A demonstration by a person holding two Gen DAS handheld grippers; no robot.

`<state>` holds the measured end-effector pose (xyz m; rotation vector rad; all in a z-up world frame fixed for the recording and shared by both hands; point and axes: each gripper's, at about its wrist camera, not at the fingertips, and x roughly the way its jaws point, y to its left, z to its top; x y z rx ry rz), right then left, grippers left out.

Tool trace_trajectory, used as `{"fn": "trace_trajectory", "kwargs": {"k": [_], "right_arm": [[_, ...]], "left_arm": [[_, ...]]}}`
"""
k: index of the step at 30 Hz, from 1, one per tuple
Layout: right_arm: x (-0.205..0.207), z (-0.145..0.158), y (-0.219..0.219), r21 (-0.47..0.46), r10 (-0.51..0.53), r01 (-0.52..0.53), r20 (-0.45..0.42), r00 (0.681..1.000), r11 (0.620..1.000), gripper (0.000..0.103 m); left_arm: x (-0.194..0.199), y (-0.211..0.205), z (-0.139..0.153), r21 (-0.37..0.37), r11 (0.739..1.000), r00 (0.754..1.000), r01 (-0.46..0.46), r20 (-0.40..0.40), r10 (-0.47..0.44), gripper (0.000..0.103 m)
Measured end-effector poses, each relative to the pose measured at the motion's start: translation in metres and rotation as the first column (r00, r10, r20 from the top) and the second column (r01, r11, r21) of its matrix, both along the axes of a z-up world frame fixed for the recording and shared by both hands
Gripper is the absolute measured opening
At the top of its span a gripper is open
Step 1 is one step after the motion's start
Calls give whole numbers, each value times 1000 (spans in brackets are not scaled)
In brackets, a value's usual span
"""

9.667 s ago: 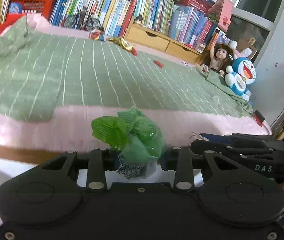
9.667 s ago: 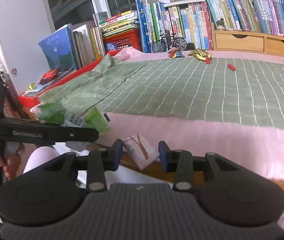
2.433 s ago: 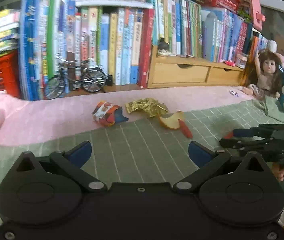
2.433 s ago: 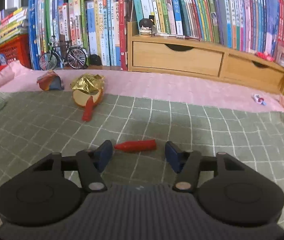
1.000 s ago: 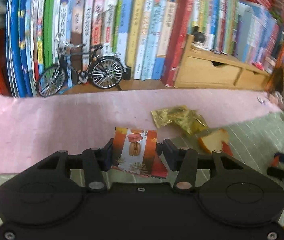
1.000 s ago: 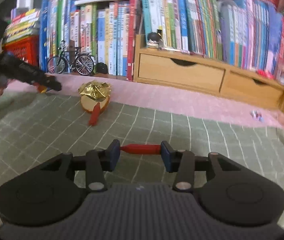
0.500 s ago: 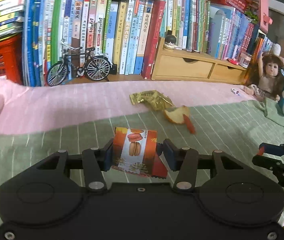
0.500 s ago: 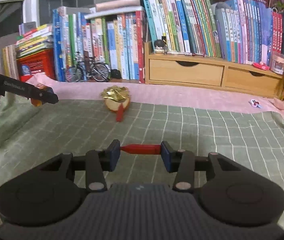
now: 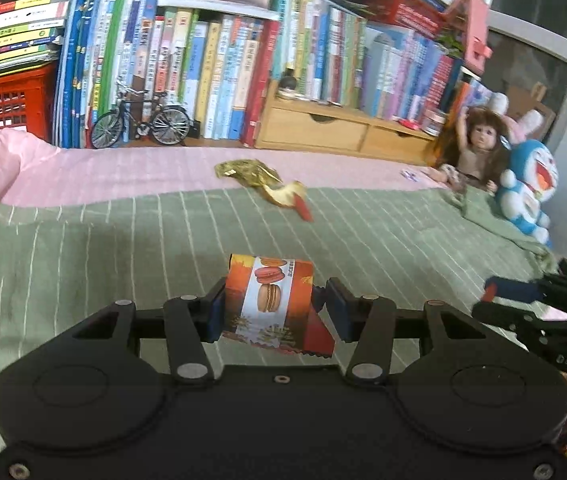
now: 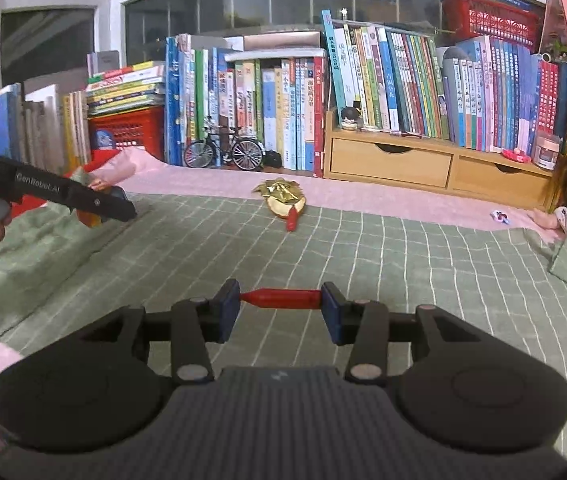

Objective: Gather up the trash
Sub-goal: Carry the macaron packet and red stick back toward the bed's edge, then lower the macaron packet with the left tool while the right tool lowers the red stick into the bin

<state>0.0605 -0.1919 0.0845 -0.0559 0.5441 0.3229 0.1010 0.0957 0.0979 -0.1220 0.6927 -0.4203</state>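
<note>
An orange macaron-printed snack wrapper [image 9: 269,300] sits clamped in the left gripper [image 9: 275,308]. A slim red plastic stick [image 10: 281,298] (pinched end to end) spans the right gripper [image 10: 280,310]. Ahead of both, a gold foil wrapper [image 10: 279,190] lies on the green striped blanket [image 10: 403,264]. The stick's end-on hold looks precarious; a jolt could pop it free.

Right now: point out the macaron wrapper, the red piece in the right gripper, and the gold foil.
macaron wrapper [image 9: 269,300], left wrist view, on its white printed band.
red piece [image 10: 281,298], right wrist view, mid-length.
gold foil [image 10: 279,189], right wrist view, crumpled top.
</note>
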Motion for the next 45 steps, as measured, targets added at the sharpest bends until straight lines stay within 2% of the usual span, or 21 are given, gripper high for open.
{"fn": "trace_trajectory", "kwargs": {"k": [7, 19, 23, 26, 32, 41, 45], "right_arm": [[-38, 5, 3, 9, 27, -27, -3, 1000, 1000, 48], [-86, 5, 15, 26, 71, -71, -13, 997, 997, 48], [-101, 1, 17, 30, 79, -78, -26, 997, 997, 49], [-110, -6, 16, 49, 66, -64, -47, 997, 997, 49], [-133, -17, 16, 61, 67, -62, -81, 995, 996, 49], [-159, -30, 24, 60, 118, -110, -137, 984, 992, 49], [-171, -45, 30, 84, 124, -110, -184, 975, 990, 49]], "left_arm": [[-51, -8, 6, 7, 999, 999, 35, 21, -36, 48], [-110, -26, 0, 39, 994, 994, 105, 14, -105, 49], [-128, -30, -8, 73, 992, 994, 103, 17, -105, 49], [-139, -29, -18, 62, 991, 993, 118, -4, -118, 49], [-166, -30, -33, 91, 990, 994, 112, -3, -112, 49], [-212, -33, -57, 8, 987, 986, 160, -35, -160, 49], [-226, -31, -68, 26, 987, 987, 156, -45, -155, 48]]}}
